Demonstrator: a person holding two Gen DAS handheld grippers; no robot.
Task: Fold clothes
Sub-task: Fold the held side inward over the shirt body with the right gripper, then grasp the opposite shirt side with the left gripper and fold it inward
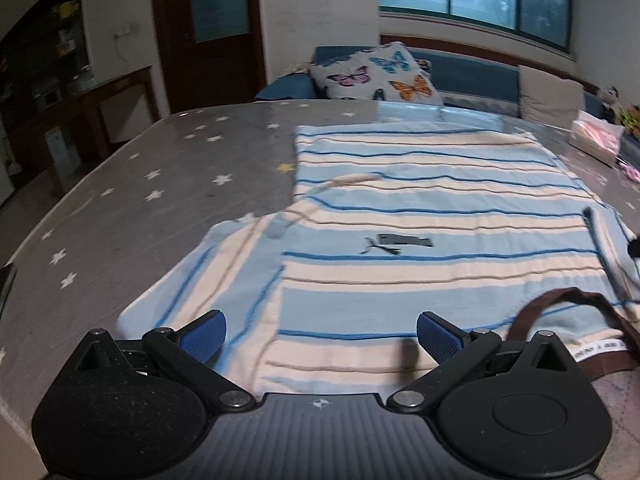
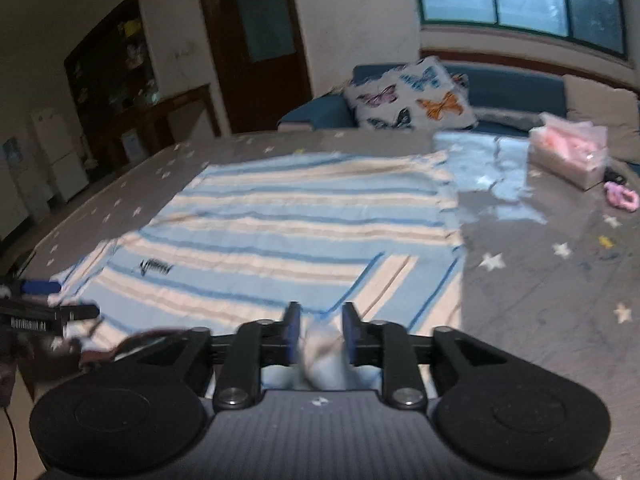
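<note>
A blue, cream and tan striped T-shirt (image 1: 420, 216) lies flat on the grey star-print table (image 1: 140, 184), with its brown collar (image 1: 568, 300) nearest me. It also shows in the right wrist view (image 2: 300, 216). My left gripper (image 1: 320, 338) is open and empty, just above the shirt's near left shoulder and sleeve (image 1: 200, 276). My right gripper (image 2: 320, 334) is shut on a bunched fold of the shirt's right sleeve (image 2: 324, 356), with the sleeve folded over the body. The left gripper's blue tip shows at the left edge of the right wrist view (image 2: 40, 287).
A pink tissue pack (image 2: 568, 152) and a pink hair tie (image 2: 620, 196) lie at the table's far right. A blue sofa (image 1: 472, 76) with a butterfly cushion (image 1: 376, 74) stands behind the table. A dark object (image 1: 6, 284) sits at the table's left edge.
</note>
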